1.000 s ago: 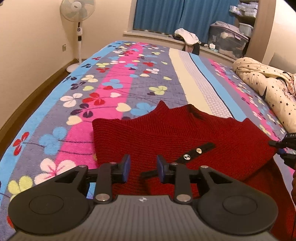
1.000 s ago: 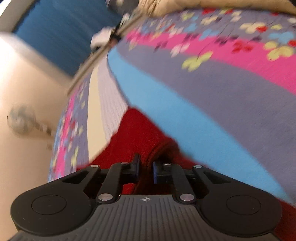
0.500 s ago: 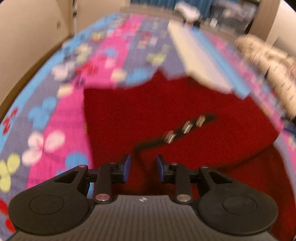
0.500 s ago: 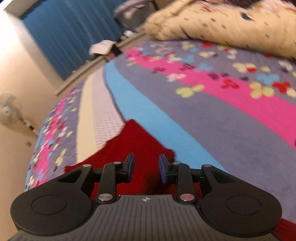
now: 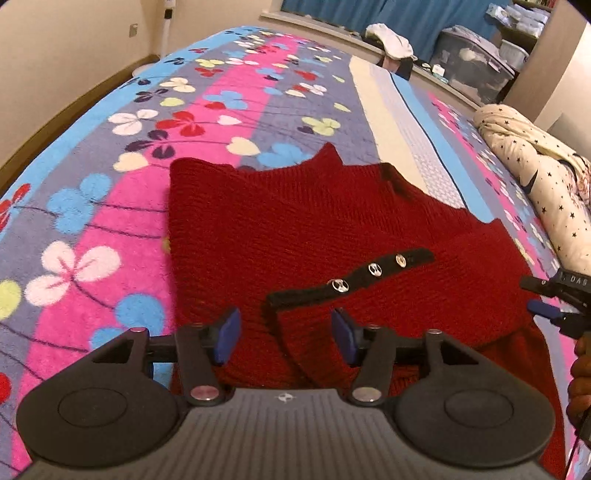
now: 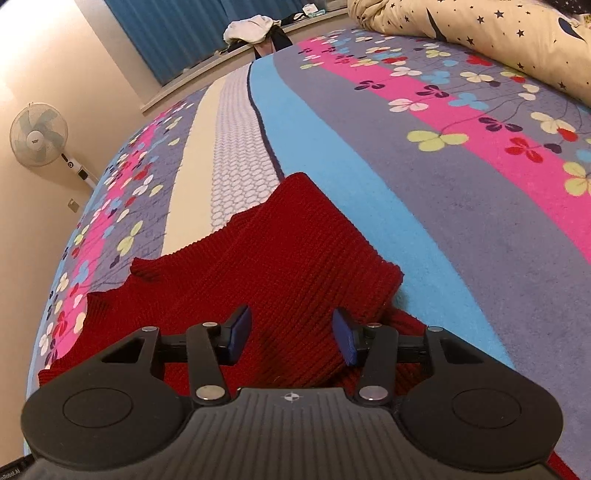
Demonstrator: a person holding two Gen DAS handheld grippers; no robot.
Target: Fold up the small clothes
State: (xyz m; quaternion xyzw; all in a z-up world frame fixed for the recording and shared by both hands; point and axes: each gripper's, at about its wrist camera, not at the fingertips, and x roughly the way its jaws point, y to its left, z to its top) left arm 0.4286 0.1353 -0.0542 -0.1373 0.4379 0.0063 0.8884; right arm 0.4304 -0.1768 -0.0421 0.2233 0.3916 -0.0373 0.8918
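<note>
The left gripper [image 5: 284,338] hung over the near part of the red sweater [image 5: 295,229], its jaws opening, the blue pads [image 5: 226,334] spread well apart with knit showing between them and neither pad pressing on it. Whether the fingertips brushed the cloth could not be told. The right gripper [image 6: 291,338] was likewise opening above the sweater [image 6: 258,266]; its pads [image 6: 239,334] stood apart over a folded flap of the knit and pinched nothing. In the left wrist view the right gripper [image 5: 554,302] showed at the sweater's right edge, with part of a hand [image 5: 580,373] behind it.

The sweater lay flat on the flowered blanket [image 5: 110,192], one garment, partly folded so that a layer lay doubled over the body. A black button strip [image 5: 351,280] crossed its front just beyond the left gripper, bearing three silver buttons [image 5: 373,268] in a row.

Beyond the sweater, past the far end of the blanket, a lidded clear storage bin [image 5: 469,66] stood with pale things inside, too small to name. Near it on the ledge lay one white bundle of cloth [image 5: 391,40]. To the sweater's right lay one cream star-print quilt [image 5: 535,177]. Far to the sweater's left, in the right wrist view, one standing fan [image 6: 38,134] stood against the wall, and blue curtains [image 6: 177,33] hung behind the ledge.
</note>
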